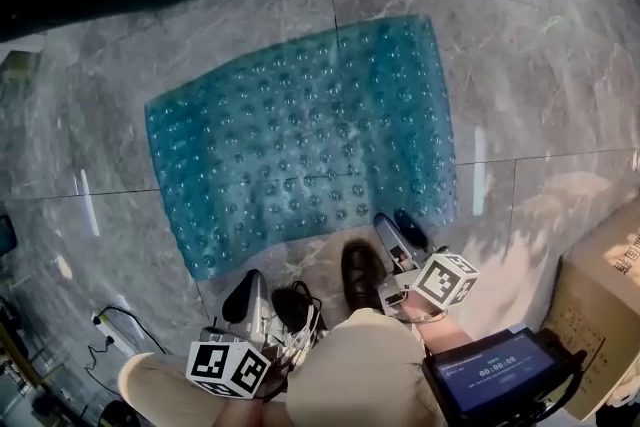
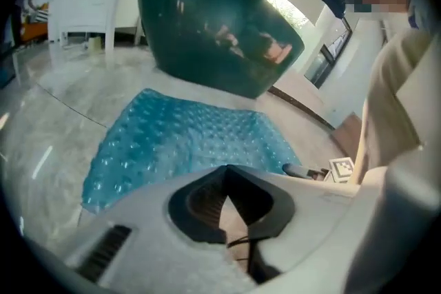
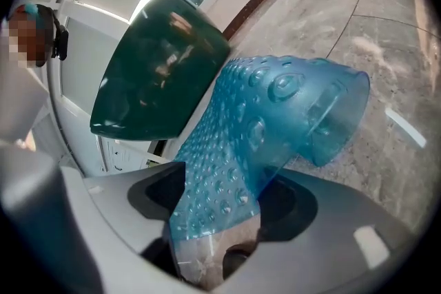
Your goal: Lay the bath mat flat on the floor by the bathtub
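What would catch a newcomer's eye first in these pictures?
The bright blue, bubbly bath mat stands out, spread on the grey marble floor just in front of the dark green bathtub. Next is one corner of the mat, curled up between the parted jaws of the right gripper. The left gripper is shut and empty.

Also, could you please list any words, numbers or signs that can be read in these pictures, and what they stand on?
Screen: a row of digits like a timer, too blurred to quote.
Cardboard box: dark print at its edge, too small to read.
Marker cubes: black-and-white square patterns, no words.
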The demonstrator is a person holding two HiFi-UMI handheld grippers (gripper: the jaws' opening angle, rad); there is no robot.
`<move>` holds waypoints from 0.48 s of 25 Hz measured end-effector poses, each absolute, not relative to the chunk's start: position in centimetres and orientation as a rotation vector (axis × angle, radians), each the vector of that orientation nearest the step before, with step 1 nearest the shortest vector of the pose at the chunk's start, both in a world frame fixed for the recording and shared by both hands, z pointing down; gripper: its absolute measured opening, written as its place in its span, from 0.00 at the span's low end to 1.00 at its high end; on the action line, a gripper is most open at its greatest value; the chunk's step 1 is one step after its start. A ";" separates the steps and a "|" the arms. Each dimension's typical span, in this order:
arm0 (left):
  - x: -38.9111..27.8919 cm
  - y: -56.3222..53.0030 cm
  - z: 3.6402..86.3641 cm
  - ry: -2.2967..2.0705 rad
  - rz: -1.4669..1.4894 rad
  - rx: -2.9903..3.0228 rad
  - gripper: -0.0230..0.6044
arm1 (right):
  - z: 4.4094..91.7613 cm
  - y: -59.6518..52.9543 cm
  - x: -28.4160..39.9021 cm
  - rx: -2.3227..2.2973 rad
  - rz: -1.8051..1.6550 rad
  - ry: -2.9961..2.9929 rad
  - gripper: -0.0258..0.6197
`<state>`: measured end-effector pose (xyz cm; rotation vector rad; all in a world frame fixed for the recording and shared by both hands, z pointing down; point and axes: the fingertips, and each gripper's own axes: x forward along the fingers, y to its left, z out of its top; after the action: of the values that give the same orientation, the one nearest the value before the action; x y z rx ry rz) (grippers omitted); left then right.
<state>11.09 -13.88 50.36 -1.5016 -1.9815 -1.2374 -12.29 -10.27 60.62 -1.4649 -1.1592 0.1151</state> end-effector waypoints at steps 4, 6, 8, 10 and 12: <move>10.8 -9.1 49.0 -2.115 -1.101 -1.566 0.05 | 60.4 -10.9 -12.4 -1.449 0.137 -1.163 0.57; 8.2 -5.4 49.1 -2.223 -1.062 -1.548 0.05 | 60.0 -11.6 -12.8 -1.438 0.133 -1.151 0.58; 4.4 -1.3 49.7 -2.336 -1.061 -1.501 0.05 | 59.6 -12.6 -13.8 -1.426 0.113 -1.151 0.60; -0.3 2.1 50.8 -2.427 -1.074 -1.412 0.05 | 59.3 -13.9 -15.5 -1.409 0.096 -1.168 0.60; -4.7 4.2 51.9 -2.487 -1.056 -1.304 0.05 | 58.6 -15.5 -17.8 -1.416 0.069 -1.196 0.60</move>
<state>-4.71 4.21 51.91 -1.3037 -2.4874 -1.0562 -17.76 -15.51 58.60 -1.4163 -1.1965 0.0695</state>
